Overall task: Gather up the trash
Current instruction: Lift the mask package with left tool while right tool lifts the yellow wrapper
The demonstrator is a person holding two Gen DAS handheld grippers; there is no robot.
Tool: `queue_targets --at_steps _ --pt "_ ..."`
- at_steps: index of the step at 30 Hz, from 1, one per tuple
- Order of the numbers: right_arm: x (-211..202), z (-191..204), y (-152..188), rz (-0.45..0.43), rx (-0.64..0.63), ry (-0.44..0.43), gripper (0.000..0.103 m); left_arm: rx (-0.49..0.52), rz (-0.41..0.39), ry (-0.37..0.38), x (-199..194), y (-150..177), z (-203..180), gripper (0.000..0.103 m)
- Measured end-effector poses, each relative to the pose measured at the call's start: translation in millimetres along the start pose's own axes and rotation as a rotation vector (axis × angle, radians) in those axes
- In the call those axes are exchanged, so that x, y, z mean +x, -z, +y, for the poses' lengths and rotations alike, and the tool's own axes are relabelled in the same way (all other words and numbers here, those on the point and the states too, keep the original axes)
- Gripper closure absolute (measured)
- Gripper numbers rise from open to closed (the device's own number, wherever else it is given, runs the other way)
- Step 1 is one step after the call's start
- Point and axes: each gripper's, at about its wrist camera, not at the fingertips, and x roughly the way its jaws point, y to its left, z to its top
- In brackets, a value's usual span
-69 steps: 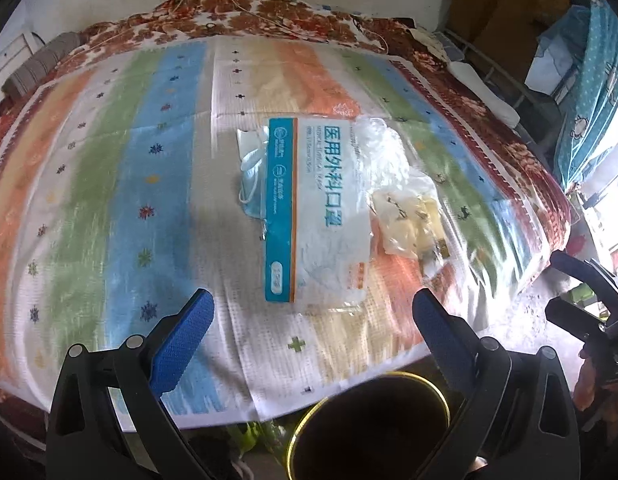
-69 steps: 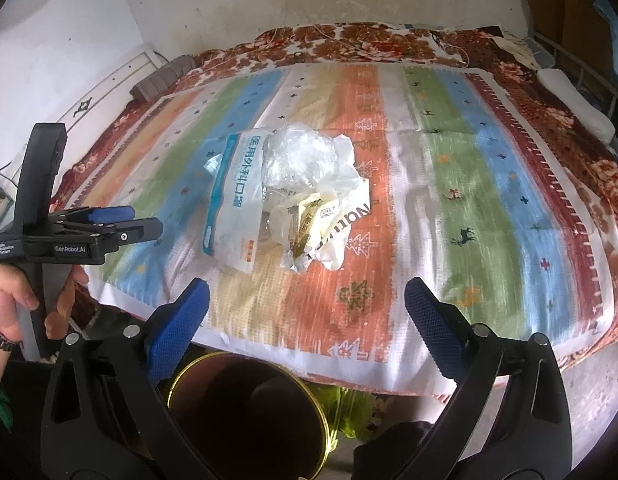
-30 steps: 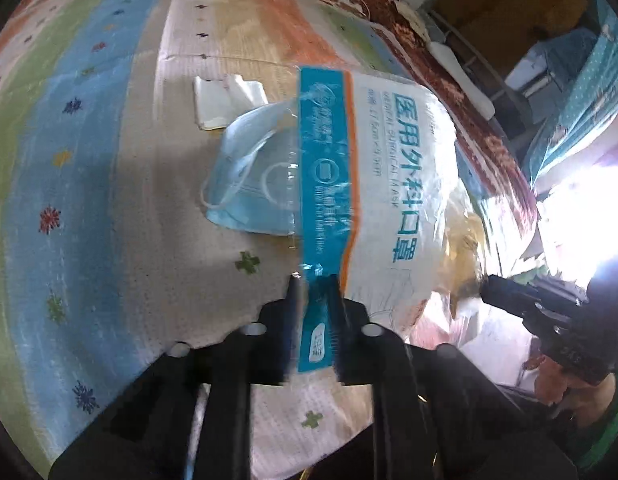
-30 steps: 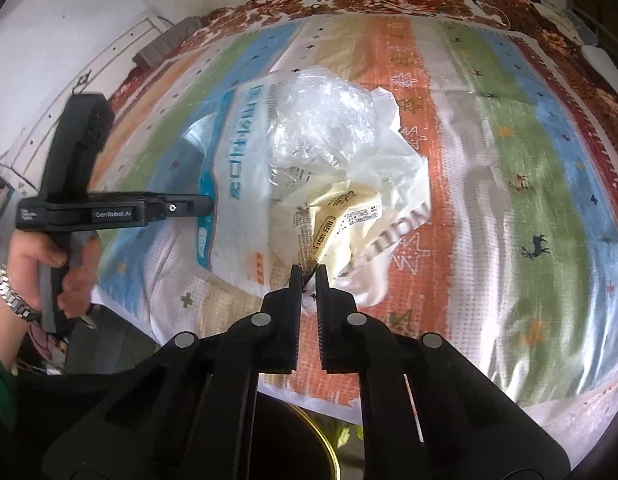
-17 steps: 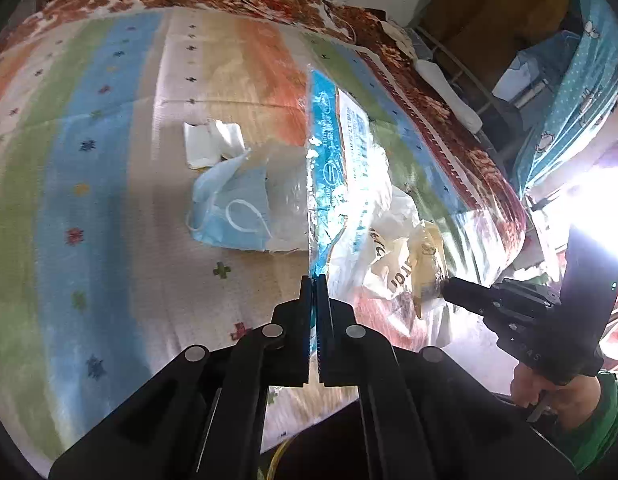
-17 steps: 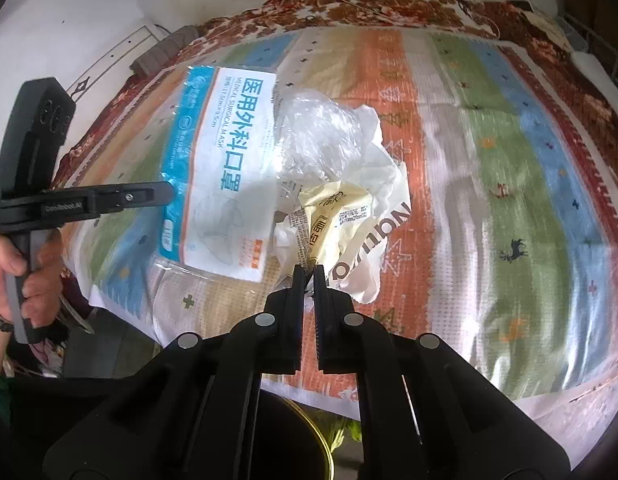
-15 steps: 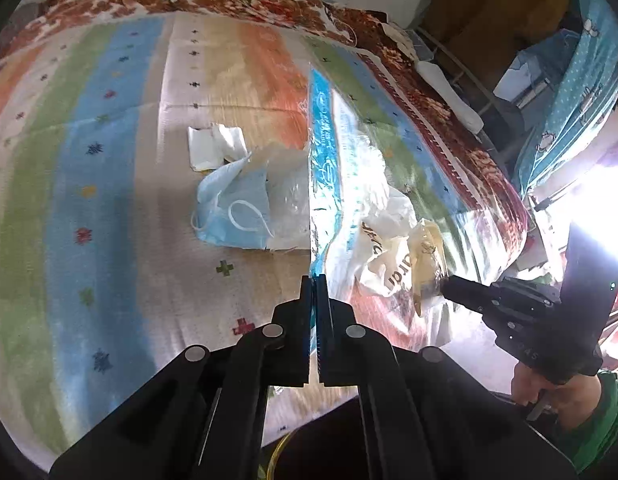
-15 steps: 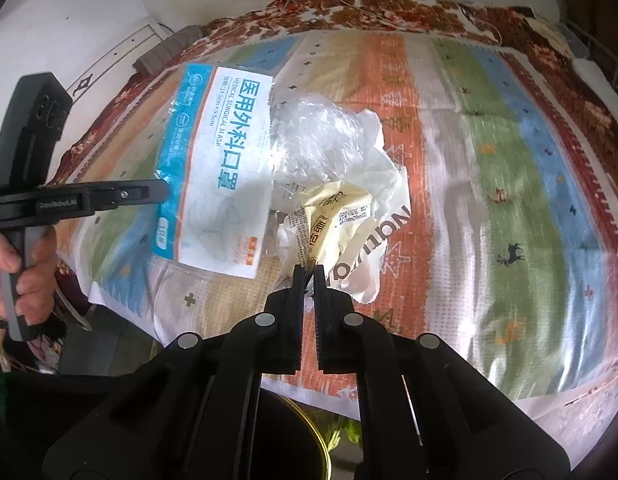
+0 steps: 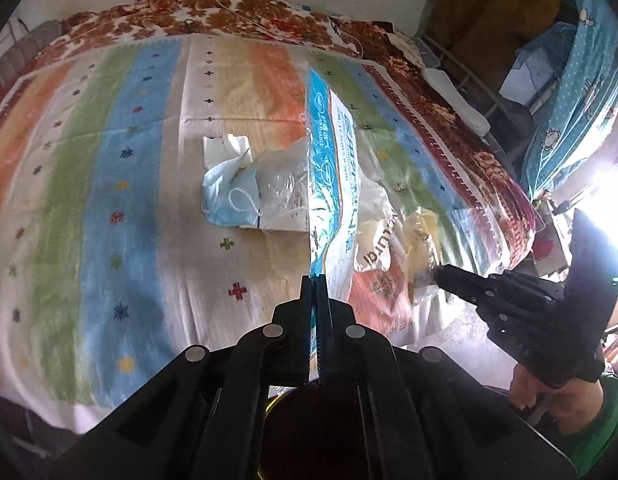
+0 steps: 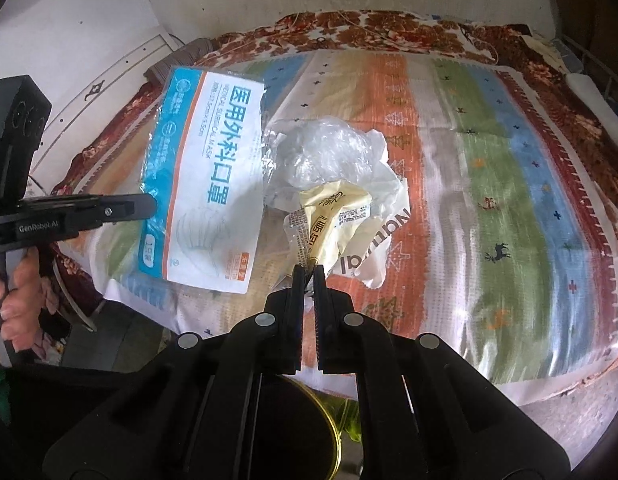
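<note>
Left wrist view: left gripper (image 9: pixel 316 280) pressed together on the lower edge of the mask packet (image 9: pixel 329 168), held edge-on straight ahead above the striped cloth (image 9: pixel 109 184). Ahead and to the left, a blue face mask (image 9: pixel 229 200) with a white tissue (image 9: pixel 225 148) just behind it. To the right, the right gripper (image 9: pixel 439 269) pinching a yellow wrapper (image 9: pixel 419 236), beside a white plastic bag (image 9: pixel 371 250).

Right wrist view: right gripper (image 10: pixel 307 270) clamped on the yellow wrapper (image 10: pixel 333 216), with the white plastic bag (image 10: pixel 373 248) and clear crumpled film (image 10: pixel 321 152) just beyond. Far to the left, the left gripper (image 10: pixel 151 206) holding up the mask packet (image 10: pixel 209 176). Directly below, a gold-rimmed bin (image 10: pixel 333 432).
</note>
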Motion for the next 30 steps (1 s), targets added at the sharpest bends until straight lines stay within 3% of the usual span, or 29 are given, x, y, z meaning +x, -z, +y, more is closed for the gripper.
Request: queue_targets --at_steps 6,15,23,30 --pt "-18.6 13.5 7.5 -0.036 -0.015 0.023 0.099 -0.03 -0.025 -0.043 -20.2 17.9 -5.2 0.102" --pt "-34.1 37.1 27.5 -0.037 -0.057 0.015 0.099 -0.08 -0.064 -0.047 -43.0 43.3 -9.4 0.102" --pt "-60.0 64.3 44.6 -0.126 -0.124 0.043 0.099 -0.114 -0.087 -0.049 -58.3 70.1 -16.6 0.102" --pt "-59.0 67.1 64.6 -0.089 -0.088 0.027 0.099 -0.129 -0.069 -0.076 -59.6 93.9 -21.9 0.102"
